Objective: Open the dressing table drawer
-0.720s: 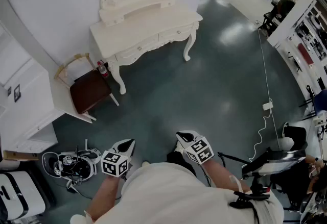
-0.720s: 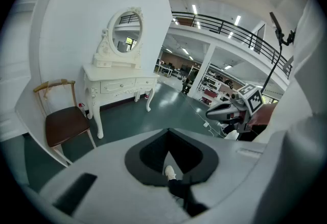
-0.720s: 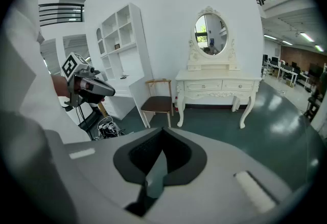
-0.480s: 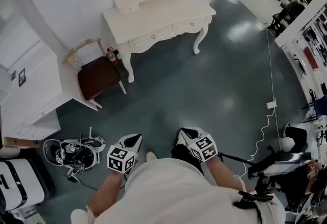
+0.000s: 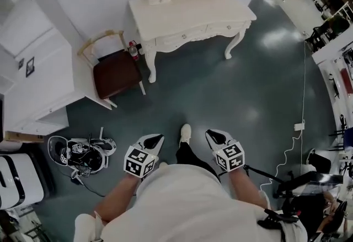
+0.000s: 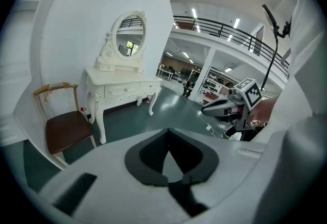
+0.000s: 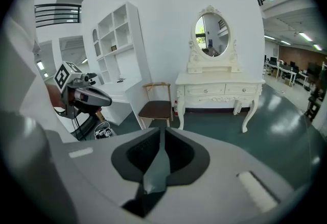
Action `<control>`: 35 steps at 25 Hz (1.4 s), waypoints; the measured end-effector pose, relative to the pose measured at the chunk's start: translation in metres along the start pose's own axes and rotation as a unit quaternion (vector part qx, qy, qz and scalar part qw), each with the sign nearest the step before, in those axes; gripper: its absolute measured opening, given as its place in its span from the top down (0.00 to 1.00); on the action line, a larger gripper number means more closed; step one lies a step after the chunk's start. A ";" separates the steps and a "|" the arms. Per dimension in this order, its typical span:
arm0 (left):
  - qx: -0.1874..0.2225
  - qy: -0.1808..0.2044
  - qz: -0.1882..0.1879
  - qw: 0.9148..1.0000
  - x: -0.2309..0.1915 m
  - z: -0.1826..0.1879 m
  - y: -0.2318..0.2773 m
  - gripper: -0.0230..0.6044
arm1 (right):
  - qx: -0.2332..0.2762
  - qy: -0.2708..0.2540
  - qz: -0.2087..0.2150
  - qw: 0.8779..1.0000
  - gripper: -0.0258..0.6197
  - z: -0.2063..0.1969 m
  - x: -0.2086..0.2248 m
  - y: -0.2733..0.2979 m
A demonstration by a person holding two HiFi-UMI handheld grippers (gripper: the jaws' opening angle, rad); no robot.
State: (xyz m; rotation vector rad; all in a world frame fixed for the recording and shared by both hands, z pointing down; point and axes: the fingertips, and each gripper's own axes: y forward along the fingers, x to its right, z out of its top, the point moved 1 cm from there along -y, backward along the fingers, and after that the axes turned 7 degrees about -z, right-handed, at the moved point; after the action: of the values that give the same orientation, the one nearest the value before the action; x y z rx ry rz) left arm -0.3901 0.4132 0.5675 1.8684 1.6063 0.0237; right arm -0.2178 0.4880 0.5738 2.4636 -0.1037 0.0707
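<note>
The white dressing table point(image 5: 193, 12) with an oval mirror stands against the wall at the top of the head view. Its two front drawers point(image 5: 185, 37) are closed, each with a small knob. My left gripper point(image 5: 157, 137) and right gripper point(image 5: 212, 134) hang side by side over the green floor, well short of the table. Both point toward it, and both are shut with nothing in them. The left gripper view has the table point(image 6: 122, 88) far off at left. In the right gripper view the table point(image 7: 219, 88) stands ahead, drawers point(image 7: 204, 90) closed.
A brown-seated wooden chair point(image 5: 116, 73) stands left of the table, with a red bottle point(image 5: 133, 49) beside the table leg. A white shelf unit point(image 5: 38, 86) fills the left. Cabled gear point(image 5: 80, 152) lies on the floor at left. A cable with a plug point(image 5: 299, 125) runs at right.
The person has walked toward the dressing table, which now sits closer and further right in the head view. Both grippers keep the same shut pose side by side.
</note>
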 end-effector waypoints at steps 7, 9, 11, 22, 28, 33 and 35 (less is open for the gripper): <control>-0.006 0.016 0.040 0.999 -0.050 0.106 0.069 0.87 | 0.029 -0.014 0.015 0.999 0.88 0.084 0.098 0.054; -0.002 0.020 0.051 0.999 -0.068 0.138 0.094 0.87 | 0.032 -0.018 0.020 0.999 0.90 0.102 0.127 0.068; 0.007 0.024 0.063 0.998 -0.085 0.167 0.117 0.87 | 0.031 -0.021 0.024 0.999 0.91 0.112 0.156 0.083; 0.009 0.023 0.093 0.995 -0.180 0.275 0.199 0.87 | 0.006 0.012 0.022 1.000 0.96 0.162 0.247 0.170; 0.032 -0.003 0.097 0.995 -0.280 0.333 0.241 0.86 | -0.002 0.026 -0.004 1.000 0.96 0.218 0.288 0.224; 0.040 -0.011 0.106 0.993 -0.363 0.390 0.270 0.87 | -0.006 0.015 -0.023 1.000 0.96 0.283 0.319 0.263; 0.039 -0.001 0.115 0.993 -0.398 0.407 0.279 0.88 | -0.004 0.029 -0.033 0.999 0.96 0.303 0.327 0.283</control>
State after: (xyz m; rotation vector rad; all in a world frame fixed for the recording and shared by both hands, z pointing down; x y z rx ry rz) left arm -0.0720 -0.1347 0.5437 2.1048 1.4001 0.0609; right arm 0.0893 0.0599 0.5385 2.4526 0.0035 0.1138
